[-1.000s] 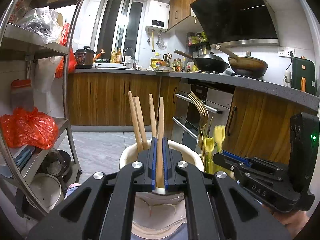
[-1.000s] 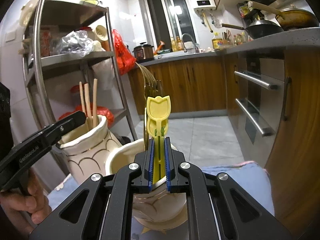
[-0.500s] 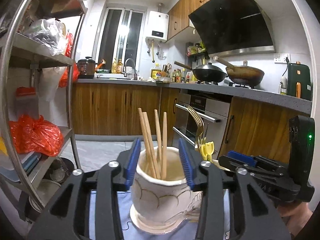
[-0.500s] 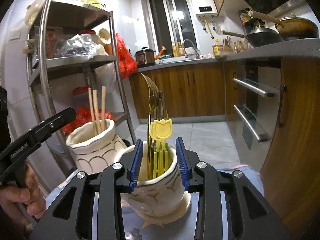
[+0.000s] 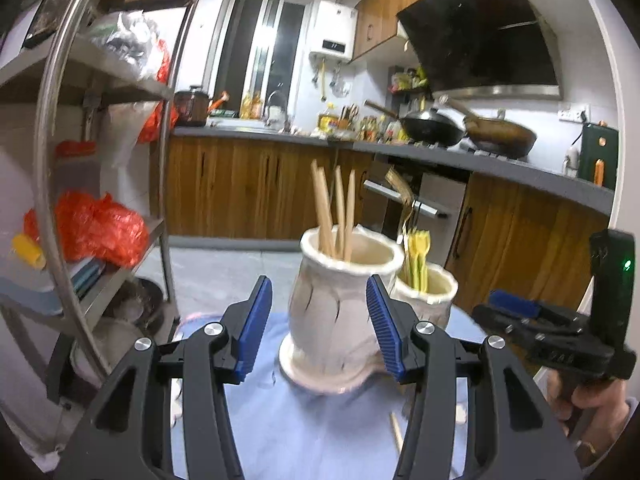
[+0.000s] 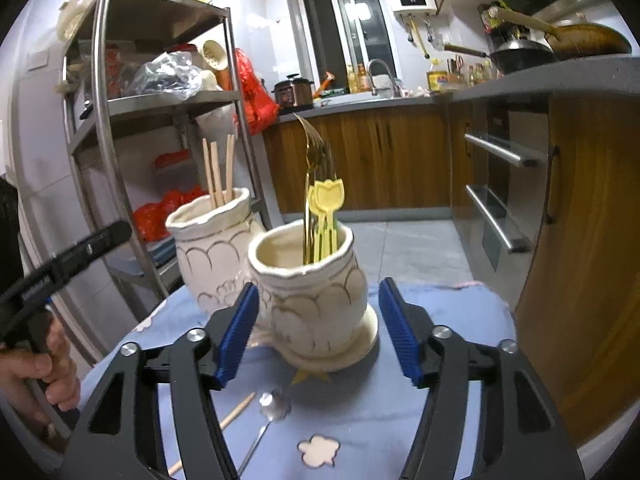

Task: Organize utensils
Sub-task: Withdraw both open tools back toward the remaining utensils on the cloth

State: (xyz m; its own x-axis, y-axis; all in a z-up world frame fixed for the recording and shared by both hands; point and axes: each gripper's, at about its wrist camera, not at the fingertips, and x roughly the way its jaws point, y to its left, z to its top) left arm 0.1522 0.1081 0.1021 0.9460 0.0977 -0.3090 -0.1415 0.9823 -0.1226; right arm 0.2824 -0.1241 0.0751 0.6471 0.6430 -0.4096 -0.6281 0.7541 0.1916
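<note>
**Both grippers opening, utensils standing in the two jars**

My left gripper [image 5: 318,326] has its jaws parting, the blue pads standing either side of the cream jar [image 5: 340,308] without pressing on it; I hold nothing in it. That jar stands on the blue cloth [image 5: 304,432] with the wooden chopsticks [image 5: 336,210] upright inside, leaning a little against one another. Just behind it to the right is the second jar [image 5: 430,292].

My right gripper [image 6: 320,334] is opening too, its pads clear of the second jar on both sides, and it grips nothing. In this jar the yellow tulip-topped utensils [image 6: 326,208] stand upright beside the gold forks [image 6: 314,148], whose tines curve above them. The two jars stand just beside each other; I cannot tell whether they touch.

On the cloth in front of the jars, near my right gripper's left finger, a metal spoon [image 6: 268,416] lies bowl toward the jars, and a single wooden chopstick [image 6: 236,408] lies just beside it, partly hidden by the finger. My left hand [image 6: 44,368] shows at the left edge of the right wrist view, wrapped around its handle.
</note>
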